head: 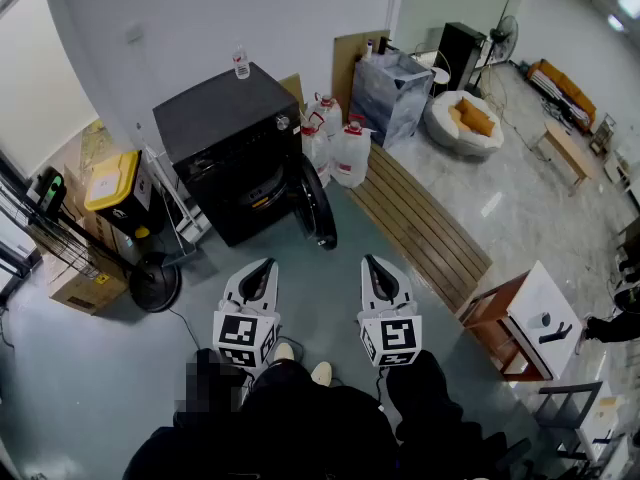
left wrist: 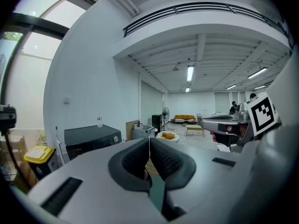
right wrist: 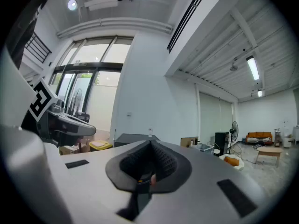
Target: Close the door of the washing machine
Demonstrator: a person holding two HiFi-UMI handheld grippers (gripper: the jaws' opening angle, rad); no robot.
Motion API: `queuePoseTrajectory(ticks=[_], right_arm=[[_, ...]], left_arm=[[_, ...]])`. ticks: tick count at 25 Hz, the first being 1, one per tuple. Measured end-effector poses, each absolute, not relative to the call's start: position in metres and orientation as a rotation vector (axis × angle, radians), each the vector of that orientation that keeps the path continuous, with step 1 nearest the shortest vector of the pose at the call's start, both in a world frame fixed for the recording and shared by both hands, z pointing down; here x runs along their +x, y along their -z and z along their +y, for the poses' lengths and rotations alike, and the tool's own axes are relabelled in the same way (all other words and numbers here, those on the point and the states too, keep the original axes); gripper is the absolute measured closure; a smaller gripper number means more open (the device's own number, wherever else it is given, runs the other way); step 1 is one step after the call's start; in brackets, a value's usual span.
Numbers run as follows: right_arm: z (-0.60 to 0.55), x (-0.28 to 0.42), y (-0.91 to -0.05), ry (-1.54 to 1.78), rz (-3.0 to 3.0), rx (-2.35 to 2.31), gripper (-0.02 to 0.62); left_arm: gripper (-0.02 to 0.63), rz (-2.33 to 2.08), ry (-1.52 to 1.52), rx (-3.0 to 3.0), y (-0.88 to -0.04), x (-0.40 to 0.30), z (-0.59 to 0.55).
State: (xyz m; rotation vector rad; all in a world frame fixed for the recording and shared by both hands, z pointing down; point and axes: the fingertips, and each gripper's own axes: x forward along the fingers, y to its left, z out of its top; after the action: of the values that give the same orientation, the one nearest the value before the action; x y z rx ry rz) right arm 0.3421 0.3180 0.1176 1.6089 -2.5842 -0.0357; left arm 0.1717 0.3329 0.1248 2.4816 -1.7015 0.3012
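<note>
Black washer (head: 225,133) stands against the wall, well ahead of the 2 grippers, and no part of the closing looks done. The left gripper (head: 266,264) is pressed together, empty. The door (head: 316,204) hangs wide open on the washer's right. The right gripper (head: 370,261) is likewise together, empty. Drum and latch are too dark to read.

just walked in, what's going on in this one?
A person stands facing a black front-loading washing machine, with a handheld claw in each hand. The machine's round dark door hangs open, swung out at its right side in the head view. The left claw and the right claw are both shut with nothing between their jaws. They are held short of the machine and touch nothing. The door has not been pushed yet.
</note>
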Motion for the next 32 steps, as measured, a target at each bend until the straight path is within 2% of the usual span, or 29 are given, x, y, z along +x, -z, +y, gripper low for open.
queuePoseTrajectory(ticks=[9,17,32], right_arm=[[0.308,0.344,-0.124,0.001,-2.572,1.612,0.578],[0.257,0.327,-0.149,-0.053,-2.529,1.605,0.578],[0.097,0.291,-0.28,-0.262,-2.369,1.596,0.578]], left_arm=[[0.58,-1.69,-0.318,2.482,-0.128,0.175,0.327],[0.58,-1.648,-0.358,2.457,-0.151,0.159,0.277],[0.58,-1.463,-0.447,2.414,-0.263,0.133,0.097]])
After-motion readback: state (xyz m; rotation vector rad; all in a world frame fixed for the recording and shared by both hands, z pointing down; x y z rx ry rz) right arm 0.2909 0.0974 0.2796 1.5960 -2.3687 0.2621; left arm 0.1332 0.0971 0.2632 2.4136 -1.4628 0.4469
